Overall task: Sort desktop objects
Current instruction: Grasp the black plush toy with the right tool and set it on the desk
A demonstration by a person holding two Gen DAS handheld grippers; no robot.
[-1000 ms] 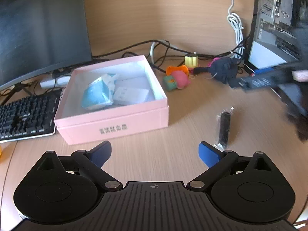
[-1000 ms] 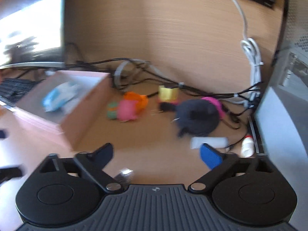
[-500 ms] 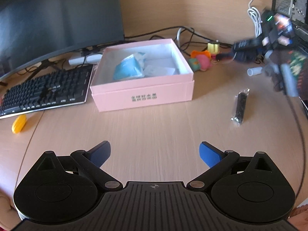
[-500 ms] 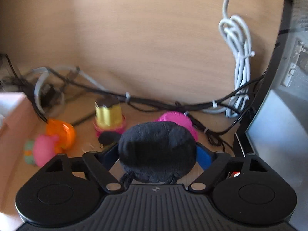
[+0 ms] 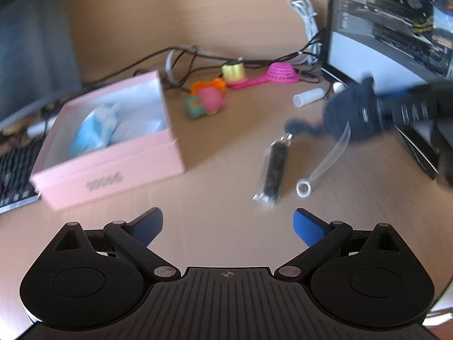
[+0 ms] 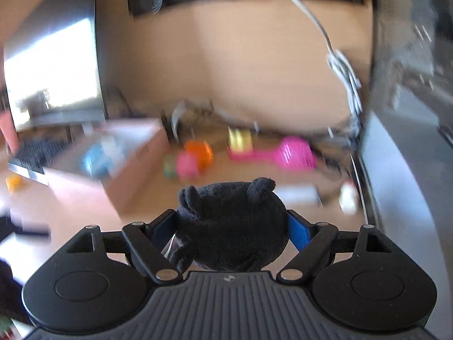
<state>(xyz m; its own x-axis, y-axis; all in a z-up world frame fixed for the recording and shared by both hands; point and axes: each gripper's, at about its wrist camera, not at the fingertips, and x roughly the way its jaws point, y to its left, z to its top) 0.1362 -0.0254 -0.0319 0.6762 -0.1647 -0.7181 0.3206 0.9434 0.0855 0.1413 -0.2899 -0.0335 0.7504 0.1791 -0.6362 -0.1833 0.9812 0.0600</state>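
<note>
**Plush gripped in right gripper, left gripper empty**

Plush toy point(image 6: 230, 225), black with small ears, sits clamped between the blue pads point(image 6: 297, 231) of the right gripper point(image 6: 229, 229). In the left wrist view the same plush point(image 5: 351, 113) is held off the desk point(image 5: 215, 195), right of the pink box point(image 5: 113, 141), with a clear strap and white ring point(image 5: 303, 188) dangling from it. Frame is motion-blurred.

Left gripper point(image 5: 228, 223) jaws spread wide, nothing between them, hovering over bare desk in front of the box.

Pink box is open; a light-blue packet point(image 5: 90, 131) and white items lie inside. Just right of the box, on the desk: black wrapped stick point(image 5: 273, 167), lying lengthwise. Behind it, near the back wall: pink-orange toy point(image 5: 208, 99), yellow toy point(image 5: 232, 70), magenta crocheted piece point(image 5: 283, 73), white cylinder point(image 5: 308, 97).

Cables point(image 5: 181, 56) run along the back. PC case point(image 5: 396, 28) on the right, monitor point(image 5: 31, 42) on the left, keyboard point(image 5: 14, 170) at the left edge beside the box. Small yellow object point(image 6: 13, 182) lies on the desk near the keyboard in the right wrist view; too blurred to identify.
</note>
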